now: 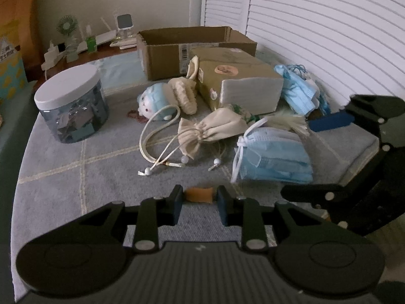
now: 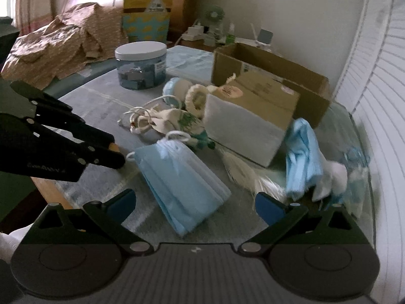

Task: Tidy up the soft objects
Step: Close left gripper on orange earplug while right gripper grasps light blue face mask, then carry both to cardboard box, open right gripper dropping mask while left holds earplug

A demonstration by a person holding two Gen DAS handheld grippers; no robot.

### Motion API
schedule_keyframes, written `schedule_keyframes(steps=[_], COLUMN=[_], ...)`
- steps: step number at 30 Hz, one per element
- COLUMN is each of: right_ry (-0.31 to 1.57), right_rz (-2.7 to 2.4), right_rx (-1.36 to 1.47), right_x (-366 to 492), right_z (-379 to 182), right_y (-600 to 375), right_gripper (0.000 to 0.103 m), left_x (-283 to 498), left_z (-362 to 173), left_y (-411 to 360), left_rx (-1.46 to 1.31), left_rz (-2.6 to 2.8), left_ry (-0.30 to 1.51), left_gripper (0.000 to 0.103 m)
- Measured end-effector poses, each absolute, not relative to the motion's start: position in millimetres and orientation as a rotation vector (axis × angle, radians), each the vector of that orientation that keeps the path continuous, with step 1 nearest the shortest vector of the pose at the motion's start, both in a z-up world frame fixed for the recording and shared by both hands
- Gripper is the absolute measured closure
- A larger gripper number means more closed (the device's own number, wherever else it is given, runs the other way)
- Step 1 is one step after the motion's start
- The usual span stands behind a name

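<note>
Left tool (image 1: 200, 195) is clamped on a small orange soft piece (image 1: 198, 195) at the near edge of the table (image 1: 63, 177). Right tool (image 2: 195, 202) stands apart, empty, over the face-mask stack (image 2: 177, 177). Judged step: first pickup secured; next calls for carrying it to the cardboard box (image 1: 162, 58). Clear room lies left; clutter crowds the right edge.

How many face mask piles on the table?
2. One banded stack of masks lies nearest the grippers, ahead of the open right gripper. A looser mask pile sits right of the tan closed box. More may hide behind it.
</note>
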State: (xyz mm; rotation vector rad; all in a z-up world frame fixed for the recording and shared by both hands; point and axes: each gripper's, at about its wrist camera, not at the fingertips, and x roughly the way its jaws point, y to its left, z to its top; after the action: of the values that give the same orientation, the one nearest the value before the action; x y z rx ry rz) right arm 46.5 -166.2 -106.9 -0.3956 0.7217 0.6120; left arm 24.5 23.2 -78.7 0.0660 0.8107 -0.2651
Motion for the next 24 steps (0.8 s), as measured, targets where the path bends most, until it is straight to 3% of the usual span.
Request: schedule_keyframes(steps=[3, 5, 12, 14, 24], right_ry=[0.716, 0.717, 0.715, 0.718, 0.739], right_rz=[0.636, 0.654, 0.681, 0.685, 0.683], right_rx=[-0.42, -0.432, -0.488, -0.492, -0.49], right_x=[50, 51, 53, 54, 44], right_z=[-107, -107, -109, -110, -98], right_y=[-162, -159, -151, -150, -156], right_gripper=[0.007, 0.015, 0.027, 0.035, 0.052], left_x=[26, 27, 30, 31, 27], left_z=[-78, -78, -77, -76, -65], left_y=[23, 24, 29, 30, 33], left_rx=[0.076, 0.074, 0.084, 0.091, 0.135], left_rz=[-0.275, -0.284, -0.308, -0.316, -0.347], left_ry=[0.809, 0.812, 0.829, 0.836, 0.833], left_gripper=[0.081, 0.081, 0.081, 0.081, 0.081])
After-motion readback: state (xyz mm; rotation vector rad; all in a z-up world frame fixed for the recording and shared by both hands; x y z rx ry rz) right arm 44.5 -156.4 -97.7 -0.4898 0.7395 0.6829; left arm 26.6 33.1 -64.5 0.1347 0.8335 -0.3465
